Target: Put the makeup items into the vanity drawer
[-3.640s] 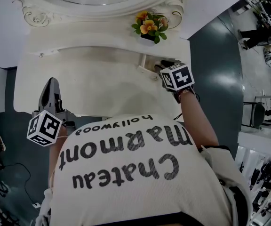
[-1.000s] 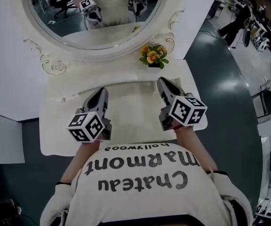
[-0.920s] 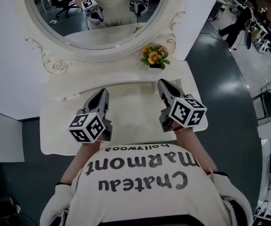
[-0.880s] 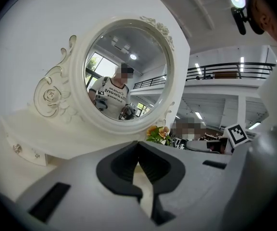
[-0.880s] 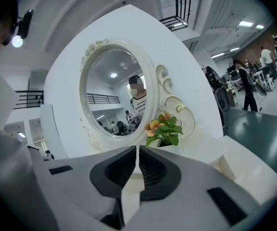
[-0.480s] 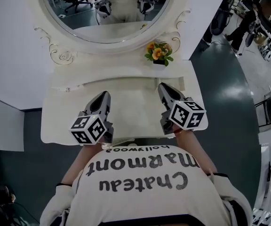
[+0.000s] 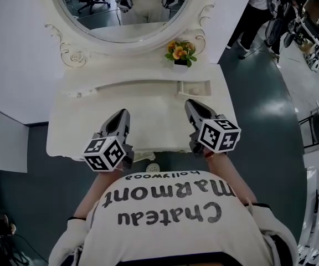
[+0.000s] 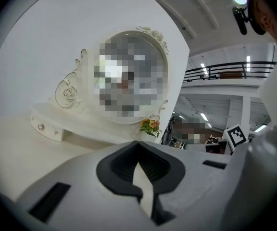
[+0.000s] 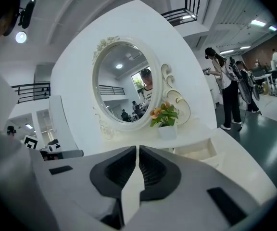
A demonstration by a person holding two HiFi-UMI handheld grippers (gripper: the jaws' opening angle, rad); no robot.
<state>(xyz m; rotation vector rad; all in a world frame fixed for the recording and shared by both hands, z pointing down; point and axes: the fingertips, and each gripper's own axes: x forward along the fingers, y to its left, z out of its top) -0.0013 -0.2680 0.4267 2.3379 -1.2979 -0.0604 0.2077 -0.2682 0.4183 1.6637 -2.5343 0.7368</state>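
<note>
No makeup items show in any view. The white vanity (image 7: 148, 118) carries a raised shelf, and a small drawer (image 7: 195, 87) stands open at its right end; I cannot see what lies inside. The same drawer (image 9: 196, 150) appears in the right gripper view below the flower pot (image 9: 166, 124). My left gripper (image 7: 121, 114) hovers over the tabletop's front left, shut and empty, its tips touching (image 8: 138, 143). My right gripper (image 7: 190, 104) hangs over the front right, a short way in front of the drawer, also shut with nothing in it (image 9: 137, 148).
An oval mirror (image 7: 126, 4) rises behind the shelf, with a flower pot (image 7: 180, 53) to its right. A shut drawer with a knob (image 7: 79, 95) sits at the shelf's left end. People stand on the dark floor to the right (image 9: 230, 97).
Both grippers have drawn back from the shelf towards the vanity's front edge, staying shut. The head view has shifted, so more of the front edge and the open drawer shows.
</note>
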